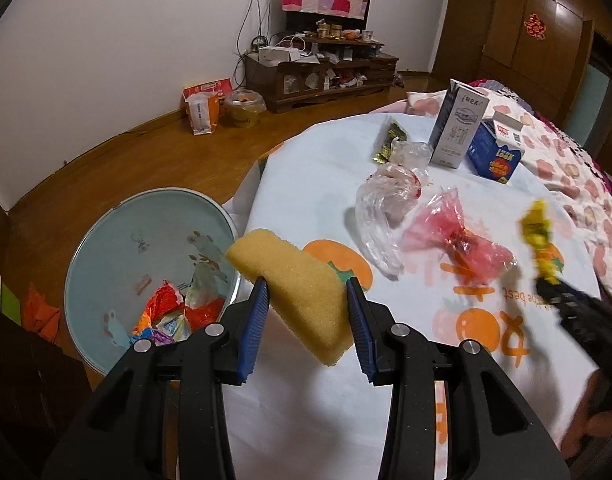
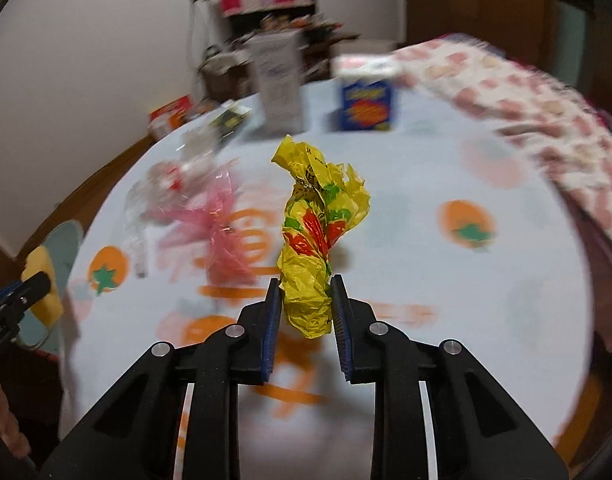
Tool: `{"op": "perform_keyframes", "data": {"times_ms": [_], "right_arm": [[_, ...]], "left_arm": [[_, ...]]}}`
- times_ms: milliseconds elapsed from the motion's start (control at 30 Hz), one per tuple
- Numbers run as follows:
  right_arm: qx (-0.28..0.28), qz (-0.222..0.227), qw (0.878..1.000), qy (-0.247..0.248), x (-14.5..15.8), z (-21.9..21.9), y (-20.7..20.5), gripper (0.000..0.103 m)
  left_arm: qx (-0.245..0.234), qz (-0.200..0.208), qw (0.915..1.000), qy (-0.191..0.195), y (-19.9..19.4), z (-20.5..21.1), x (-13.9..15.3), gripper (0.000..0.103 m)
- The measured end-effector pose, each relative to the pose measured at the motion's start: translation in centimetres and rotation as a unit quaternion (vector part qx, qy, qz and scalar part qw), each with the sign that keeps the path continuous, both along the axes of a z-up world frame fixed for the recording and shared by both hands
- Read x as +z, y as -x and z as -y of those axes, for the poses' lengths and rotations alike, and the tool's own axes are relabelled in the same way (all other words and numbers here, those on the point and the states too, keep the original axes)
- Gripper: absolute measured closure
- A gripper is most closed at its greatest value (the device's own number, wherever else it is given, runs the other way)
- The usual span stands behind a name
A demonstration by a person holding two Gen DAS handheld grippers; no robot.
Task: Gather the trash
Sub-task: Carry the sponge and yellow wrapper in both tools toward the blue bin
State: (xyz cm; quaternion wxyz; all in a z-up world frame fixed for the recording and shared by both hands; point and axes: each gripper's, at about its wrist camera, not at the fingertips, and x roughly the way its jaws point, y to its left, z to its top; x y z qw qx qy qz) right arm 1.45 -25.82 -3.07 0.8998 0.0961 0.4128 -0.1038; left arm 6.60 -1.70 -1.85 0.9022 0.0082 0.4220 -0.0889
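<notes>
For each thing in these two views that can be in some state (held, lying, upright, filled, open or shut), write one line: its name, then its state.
left gripper: shut on the sponge
sponge: held, lifted off the table
right gripper: shut on the yellow wrapper
yellow wrapper: crumpled, held up
basin: on the floor, some wrappers inside
pink bag: lying on the table
clear bag: lying crumpled
grey carton: upright
blue carton: upright, top open

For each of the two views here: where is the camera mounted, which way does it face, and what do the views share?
Left wrist: behind the left tool, angled down at the table edge and basin; clamps a yellow sponge.
Right wrist: behind the right tool, facing across the table; grips a yellow wrapper; blurred.
Shared: table, pink bag, both cartons, each other's tool.
</notes>
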Motion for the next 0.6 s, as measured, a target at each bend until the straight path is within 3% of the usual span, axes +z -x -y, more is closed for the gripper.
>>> {"op": "perform_keyframes", "data": {"times_ms": [100, 233, 600], "right_arm": [[-0.032, 0.016, 0.999, 0.018, 1.4, 1.9, 2.3, 0.078], [-0.035, 0.031, 0.998, 0.03, 2.6, 1.6, 4.1, 0.077], [0.078, 0.043, 0.996, 0.029, 3.4, -7.5, 2.8, 0.077]], "left_arm": [[-0.004, 0.005, 1.0, -0.001, 0.3, 0.2, 0.3, 0.063], [-0.004, 0.023, 0.9993, -0.029, 0.9, 0.2, 0.8, 0.063], [0.017, 0.041, 0.9978, -0.049, 2.1, -3.3, 1.9, 0.063]]}}
